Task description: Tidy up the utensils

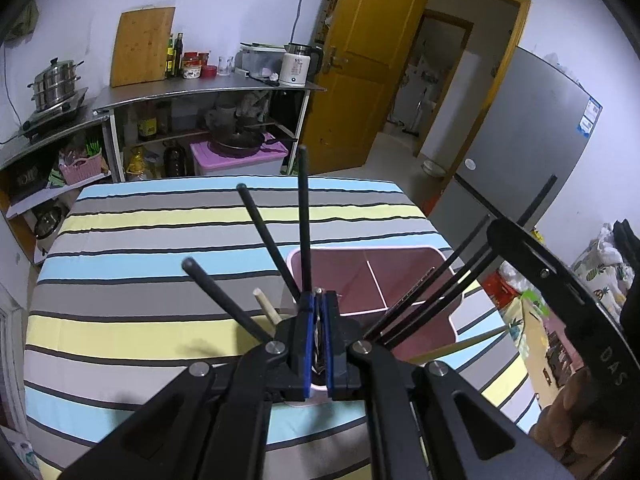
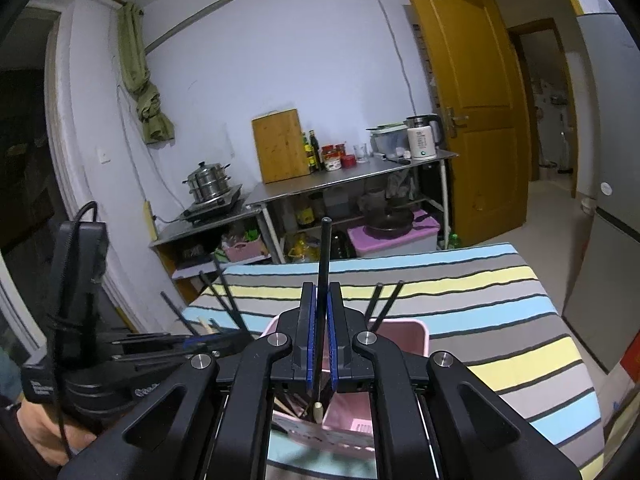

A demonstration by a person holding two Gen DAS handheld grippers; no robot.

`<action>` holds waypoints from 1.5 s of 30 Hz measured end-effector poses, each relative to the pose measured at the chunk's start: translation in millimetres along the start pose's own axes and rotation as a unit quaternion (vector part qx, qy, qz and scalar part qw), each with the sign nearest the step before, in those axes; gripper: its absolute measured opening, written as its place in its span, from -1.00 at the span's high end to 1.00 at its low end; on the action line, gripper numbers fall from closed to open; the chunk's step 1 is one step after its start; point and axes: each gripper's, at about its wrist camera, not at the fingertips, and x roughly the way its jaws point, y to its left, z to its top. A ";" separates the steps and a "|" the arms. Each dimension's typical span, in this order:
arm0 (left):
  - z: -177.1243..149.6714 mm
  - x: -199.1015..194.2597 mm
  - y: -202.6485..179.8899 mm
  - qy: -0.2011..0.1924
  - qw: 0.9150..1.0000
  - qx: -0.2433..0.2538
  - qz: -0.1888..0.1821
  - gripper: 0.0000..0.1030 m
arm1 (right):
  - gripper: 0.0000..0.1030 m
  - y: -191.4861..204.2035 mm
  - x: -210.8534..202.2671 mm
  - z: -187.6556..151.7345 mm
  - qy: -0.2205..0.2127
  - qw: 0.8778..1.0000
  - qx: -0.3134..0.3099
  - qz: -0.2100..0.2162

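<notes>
The tablecloth is soft striped cloth, matt, and the pink utensil holder on it looks like smooth plastic. Matt black chopsticks stand by a pale wooden one. The counter is brushed metal.

"DAS" on the right hand-held gripper; "55°" on the kettle.

A divided utensil holder sits on the table near its right edge, toward the front. Chopsticks stand inside it, fanning outward. Behind the table's far edge, a shelf unit stands against the wall, with a door to its right.
</notes>
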 end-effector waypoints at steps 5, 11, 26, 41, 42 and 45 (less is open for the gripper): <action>-0.6 -3.6 -0.5 -0.006 1.000 0.000 0.002 0.89 | 0.82 0.9 -3.8 1.9 0.000 1.000 -0.004 0.000; 1.6 -18.7 -1.5 -0.023 1.000 0.005 0.011 0.61 | 0.79 3.5 -15.0 5.2 -0.009 1.000 -0.008 -0.002; -28.2 -72.7 13.1 -0.066 0.997 -0.019 0.020 0.49 | 0.78 5.0 -66.5 -9.0 -0.026 1.000 -0.006 -0.003; -95.7 -110.3 -7.6 -0.101 0.994 -0.012 0.034 0.28 | 0.77 19.0 -114.3 -64.4 -0.012 1.000 -0.019 -0.011; -100.2 -111.7 -9.0 -0.103 0.994 -0.009 0.036 0.25 | 0.77 18.8 -116.7 -69.8 -0.010 1.000 -0.018 -0.012; -118.0 -116.2 -13.4 -0.105 0.994 -0.004 0.041 0.20 | 0.77 20.8 -121.6 -82.7 -0.003 1.000 -0.015 -0.014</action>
